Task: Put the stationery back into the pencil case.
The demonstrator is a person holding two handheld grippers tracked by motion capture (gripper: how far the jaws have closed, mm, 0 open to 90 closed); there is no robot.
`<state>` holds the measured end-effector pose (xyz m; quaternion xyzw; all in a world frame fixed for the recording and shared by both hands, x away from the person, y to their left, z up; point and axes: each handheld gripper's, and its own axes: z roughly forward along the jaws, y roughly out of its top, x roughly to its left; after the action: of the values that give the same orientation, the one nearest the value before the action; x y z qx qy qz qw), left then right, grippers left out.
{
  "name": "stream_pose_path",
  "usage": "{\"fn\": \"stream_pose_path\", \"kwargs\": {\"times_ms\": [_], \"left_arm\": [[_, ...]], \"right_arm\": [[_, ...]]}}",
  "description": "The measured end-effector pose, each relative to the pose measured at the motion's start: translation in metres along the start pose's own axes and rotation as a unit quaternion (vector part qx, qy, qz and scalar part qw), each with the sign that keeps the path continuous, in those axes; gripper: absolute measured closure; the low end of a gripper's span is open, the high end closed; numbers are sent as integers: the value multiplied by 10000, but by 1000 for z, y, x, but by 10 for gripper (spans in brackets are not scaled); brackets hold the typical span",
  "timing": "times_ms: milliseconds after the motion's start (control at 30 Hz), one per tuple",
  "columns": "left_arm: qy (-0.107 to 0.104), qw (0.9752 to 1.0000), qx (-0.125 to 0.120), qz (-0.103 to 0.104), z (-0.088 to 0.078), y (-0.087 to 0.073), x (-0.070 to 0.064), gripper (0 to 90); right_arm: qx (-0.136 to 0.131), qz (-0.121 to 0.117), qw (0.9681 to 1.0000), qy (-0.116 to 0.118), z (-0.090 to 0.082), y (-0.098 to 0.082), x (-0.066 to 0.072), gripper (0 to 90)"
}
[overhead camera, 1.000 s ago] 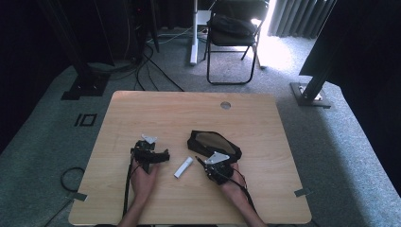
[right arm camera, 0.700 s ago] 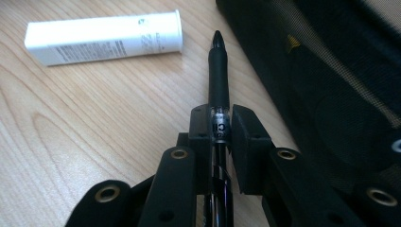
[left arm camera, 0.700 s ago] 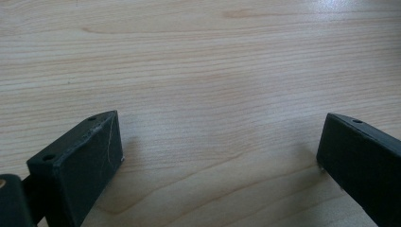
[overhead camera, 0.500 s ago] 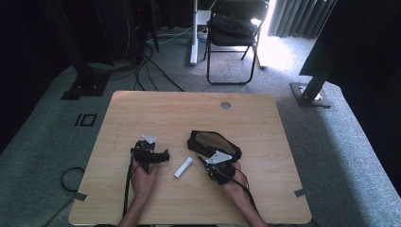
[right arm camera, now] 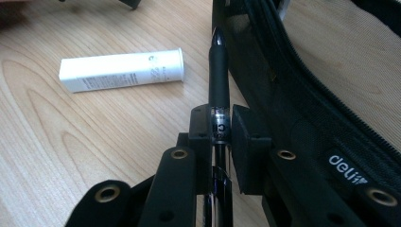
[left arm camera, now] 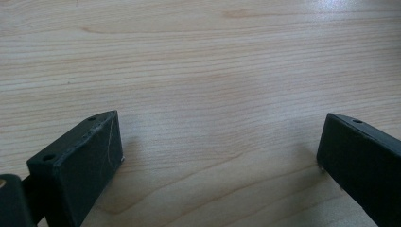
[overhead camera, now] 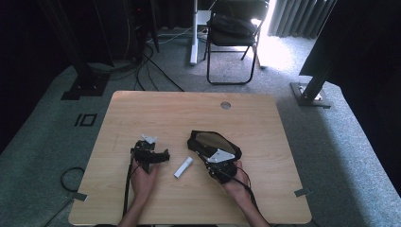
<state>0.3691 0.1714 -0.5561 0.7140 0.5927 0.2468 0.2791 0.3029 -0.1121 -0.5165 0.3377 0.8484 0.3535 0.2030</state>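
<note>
Resting low on the wooden table (overhead camera: 265,113), both of the person's forearms come in from the near edge, one gripper in each hand. The right gripper (right arm camera: 220,124) points forward along the side of a black pencil case (right arm camera: 302,90), its jaws pinching a black pen (right arm camera: 219,71) whose tip lies ahead of them, close against the case wall. In the high view the right gripper (overhead camera: 218,166) sits at the near end of the pencil case (overhead camera: 213,142), its grey plate on top. The left gripper (overhead camera: 150,155) lies well apart to the left, and in its own view the left gripper (left arm camera: 217,156) has its jaws spread wide over bare wood with nothing between them.

The pen's rear end is hidden under the gripper body, and the far part of the case is cut off in the right gripper view. Print on the white tube (right arm camera: 122,70) is too small to read.

Counted: one pen, one pencil case, one white tube (overhead camera: 183,167) lying between the two grippers
</note>
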Motion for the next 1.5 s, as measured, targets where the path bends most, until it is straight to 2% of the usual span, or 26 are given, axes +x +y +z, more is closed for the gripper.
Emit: {"fn": "stream_pose_path", "kwargs": {"times_ms": [500, 1500], "left_arm": [[-1, 10000, 1, 0, 0, 0, 0, 13], [0, 10000, 0, -1, 0, 0, 0, 13]], "right_arm": [[-263, 2, 9996, 30, -15, 9, -1, 796], [-560, -83, 9984, -5, -35, 22, -7, 796]]}}
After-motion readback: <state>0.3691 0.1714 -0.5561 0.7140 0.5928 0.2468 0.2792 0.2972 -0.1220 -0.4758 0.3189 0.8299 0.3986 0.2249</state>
